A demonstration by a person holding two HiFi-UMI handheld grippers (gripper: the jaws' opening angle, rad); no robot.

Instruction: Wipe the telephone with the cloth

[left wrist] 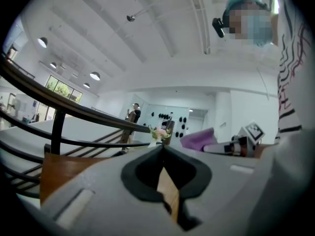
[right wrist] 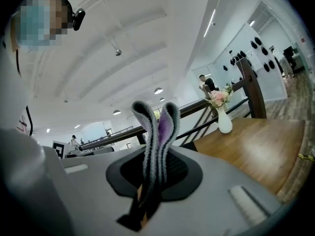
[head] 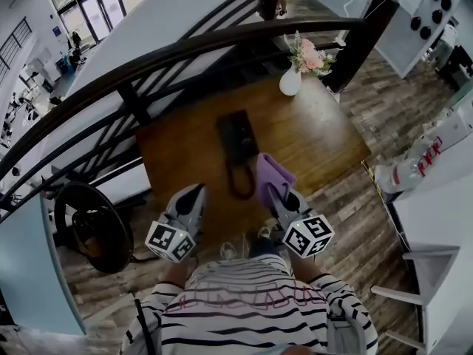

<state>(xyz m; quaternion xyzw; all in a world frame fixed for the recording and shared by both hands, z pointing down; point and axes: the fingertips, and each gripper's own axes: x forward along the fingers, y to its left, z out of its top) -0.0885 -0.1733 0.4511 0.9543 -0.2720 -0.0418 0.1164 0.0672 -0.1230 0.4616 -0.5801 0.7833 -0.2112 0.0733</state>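
right gripper jaws are clenched on the cloth. the right gripper view shows a purple fold pinched between them and standing up past the tips. left gripper jaws are pressed together with nothing in them; in its own view only a sliver of wood shows through the gap lower down.

the phone lies flat on the tabletop, ahead of both pairs of jaws and between their lines. it's ahead-left of the right jaws and ahead-right of the left ones. its long axis runs away from me, roughly parallel to the way both grippers point. the cord loop trails back toward me and ends level with the jaw tips.

the right gripper is nearer: the cloth hangs just beside the phone's right edge, and i can't tell whether it touches. the left jaws are a bit further off, near the cord.

neither gripper cam shows the phone. both are pitched up at the railing and ceiling, so i only have the head view for alignment.

my read: wiping hasn't started, the cloth isn't on the phone yet. the next move should be a short shift of the right jaws left and forward, then strokes along the long axis. risk: the phone may slide, since the left gripper isn't bracing it. the vase is well beyond and out of the way.
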